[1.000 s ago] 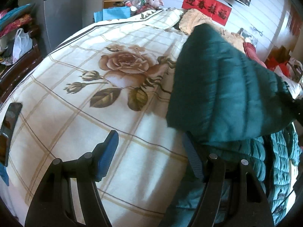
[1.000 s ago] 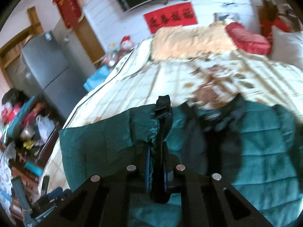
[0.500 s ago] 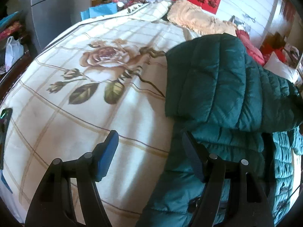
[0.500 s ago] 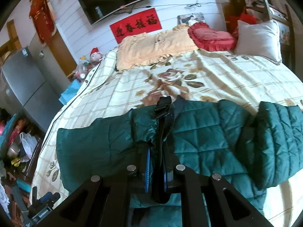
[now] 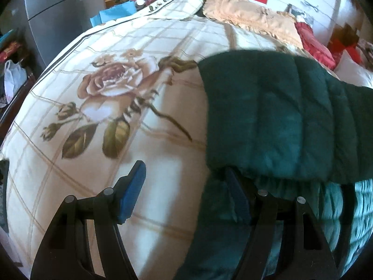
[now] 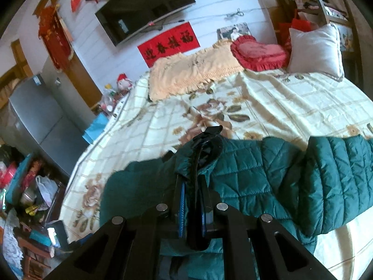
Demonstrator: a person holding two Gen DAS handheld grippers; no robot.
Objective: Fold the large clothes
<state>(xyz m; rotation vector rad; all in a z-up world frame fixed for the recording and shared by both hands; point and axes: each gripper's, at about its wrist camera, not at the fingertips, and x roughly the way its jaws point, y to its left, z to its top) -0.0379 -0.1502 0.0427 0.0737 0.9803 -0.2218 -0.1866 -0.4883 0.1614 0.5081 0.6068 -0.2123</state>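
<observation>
A rose-printed checked bedspread covers the bed. On it lies a dark green quilted jacket. The right gripper is clenched on a bunched fold of the jacket, lifting it. The left gripper stands released at the jacket's left edge, one finger over bedspread, one against the fabric.

Ahead of my left tongs the floral bedspread lies bare, free to cross. To their right the green quilted jacket blocks the way. Beyond it, a peach pillow, red heart cushion and grey pillow crowd the headboard end.
</observation>
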